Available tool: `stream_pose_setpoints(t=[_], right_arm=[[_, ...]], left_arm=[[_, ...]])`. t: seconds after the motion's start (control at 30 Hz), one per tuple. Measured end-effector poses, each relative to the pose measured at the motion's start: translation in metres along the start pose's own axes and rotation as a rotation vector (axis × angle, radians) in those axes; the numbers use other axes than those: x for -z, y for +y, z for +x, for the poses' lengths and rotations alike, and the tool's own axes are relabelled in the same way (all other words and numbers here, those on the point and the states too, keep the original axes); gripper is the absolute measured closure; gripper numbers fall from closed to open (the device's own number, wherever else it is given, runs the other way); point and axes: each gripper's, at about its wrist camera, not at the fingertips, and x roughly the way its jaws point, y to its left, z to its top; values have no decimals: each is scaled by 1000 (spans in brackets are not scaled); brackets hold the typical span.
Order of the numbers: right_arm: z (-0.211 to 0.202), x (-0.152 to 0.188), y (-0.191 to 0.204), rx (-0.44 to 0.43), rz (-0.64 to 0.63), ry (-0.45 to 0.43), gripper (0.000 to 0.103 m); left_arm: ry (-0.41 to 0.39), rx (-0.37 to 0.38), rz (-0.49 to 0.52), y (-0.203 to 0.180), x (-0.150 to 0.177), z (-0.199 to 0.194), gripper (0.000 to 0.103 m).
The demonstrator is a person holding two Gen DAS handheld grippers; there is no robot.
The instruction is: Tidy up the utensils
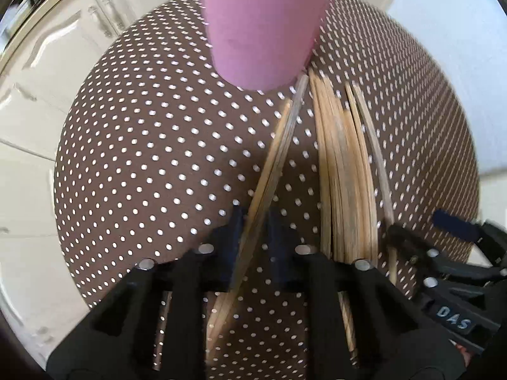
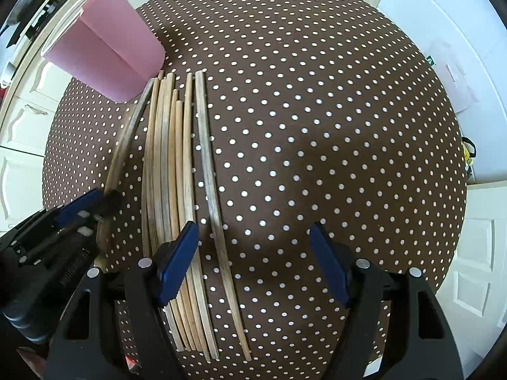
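Observation:
Several wooden chopsticks [image 2: 171, 171] lie side by side on a round table under a brown polka-dot cloth [image 2: 317, 126]. At their far ends stands a pink cup [image 2: 107, 53], also visible in the left wrist view [image 1: 263, 25]. My left gripper [image 1: 257, 237] points down and is shut on a pair of chopsticks [image 1: 279, 145] that angles away from the main bundle [image 1: 342, 174]. My right gripper [image 2: 255, 259] hangs open over the bundle's right side. A lone grey chopstick [image 2: 210, 190] lies between its fingers, untouched. The left gripper [image 2: 95, 205] shows at the left edge of the right wrist view.
White cabinet doors [image 1: 63, 47] and pale floor tiles [image 1: 22, 190] surround the table on the left. A white panelled door [image 2: 475, 269] lies beyond the table's right edge. The cloth to the right of the chopsticks carries nothing.

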Motion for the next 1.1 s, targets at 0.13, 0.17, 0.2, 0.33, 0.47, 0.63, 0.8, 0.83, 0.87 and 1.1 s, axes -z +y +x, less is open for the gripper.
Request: stream_pose_setpoints(t=[0.13, 0.17, 0.2, 0.33, 0.47, 0.63, 0.8, 0.83, 0.87, 1.1], right_arm=[[9, -8, 12, -7, -17, 11, 36], [12, -10, 13, -2, -23, 14, 37], [15, -12, 16, 10, -33, 18, 37], [21, -19, 32, 27, -77, 18, 40], [29, -27, 48, 96, -100, 34, 52], [32, -30, 53, 101, -97, 20, 76], [31, -32, 35, 55, -36, 11, 91], [31, -33, 34, 42, -28, 9, 91], [30, -34, 30, 36, -24, 9, 91], [24, -29, 18, 27, -19, 25, 91]], left_arm=[[-18, 19, -6, 10, 1, -4, 87], [-20, 24, -4, 14, 2, -7, 87], [-18, 41, -13, 15, 3, -9, 87], [-8, 83, -53, 31, 3, -14, 87], [-5, 94, -65, 40, 5, -12, 87], [-3, 113, -78, 53, 25, -17, 99], [-4, 112, -99, 63, 52, -24, 100], [-7, 112, -104, 66, 55, -25, 100], [-6, 117, -109, 71, 56, -26, 100], [7, 157, -96, 90, 60, -29, 99]])
